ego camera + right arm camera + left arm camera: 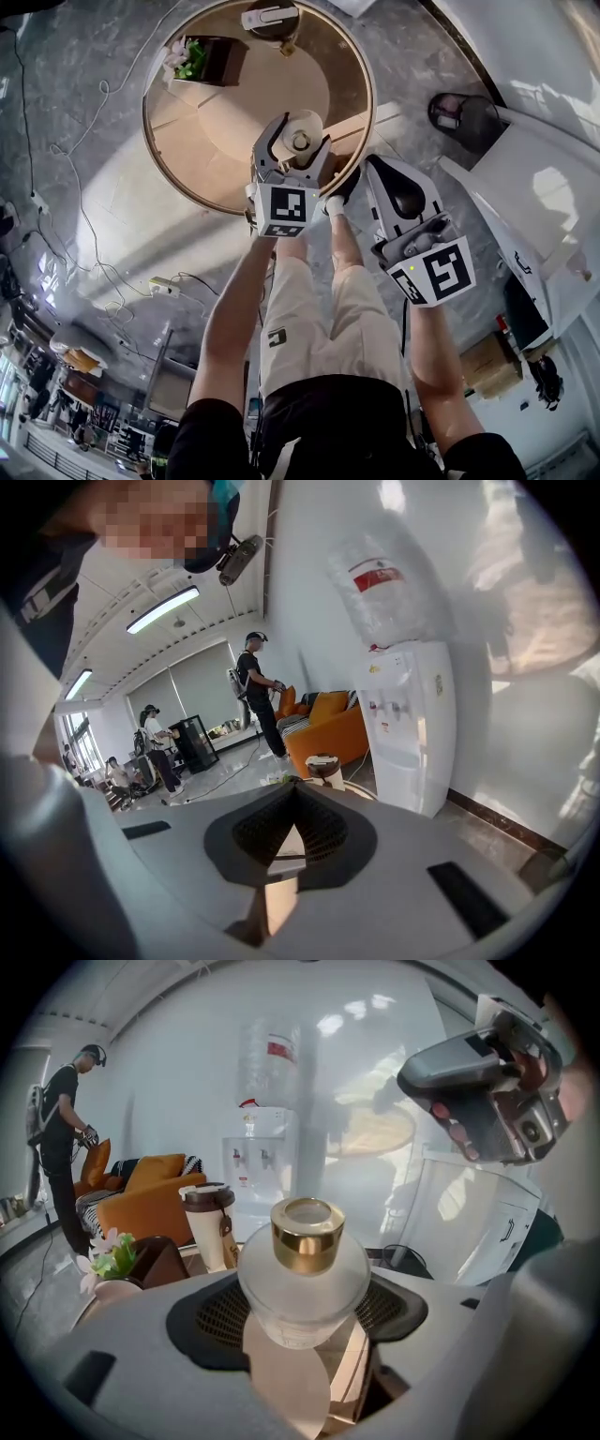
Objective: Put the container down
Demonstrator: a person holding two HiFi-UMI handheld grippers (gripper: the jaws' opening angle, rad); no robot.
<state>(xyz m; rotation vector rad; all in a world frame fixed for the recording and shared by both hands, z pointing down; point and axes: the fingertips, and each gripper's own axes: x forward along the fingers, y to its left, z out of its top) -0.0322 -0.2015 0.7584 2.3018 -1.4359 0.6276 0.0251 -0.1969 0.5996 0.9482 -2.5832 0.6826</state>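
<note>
The container (305,127) is a frosted glass bottle with a gold neck (302,1232). My left gripper (296,142) is shut on its round body, holding it upright above the near right part of the round wooden table (216,141). In the left gripper view the bottle (302,1279) fills the space between the jaws, and whether its base touches the table is hidden. My right gripper (377,169) hangs to the right, just past the table's rim. Its jaws (292,808) are shut with nothing between them.
On the table's far side stand a dark box with a flowering plant (197,58) and a lidded tumbler (272,19). A black bin (459,112) and white furniture stand to the right. Cables and a power strip (161,286) lie on the floor at left. A water dispenser (403,724) stands behind.
</note>
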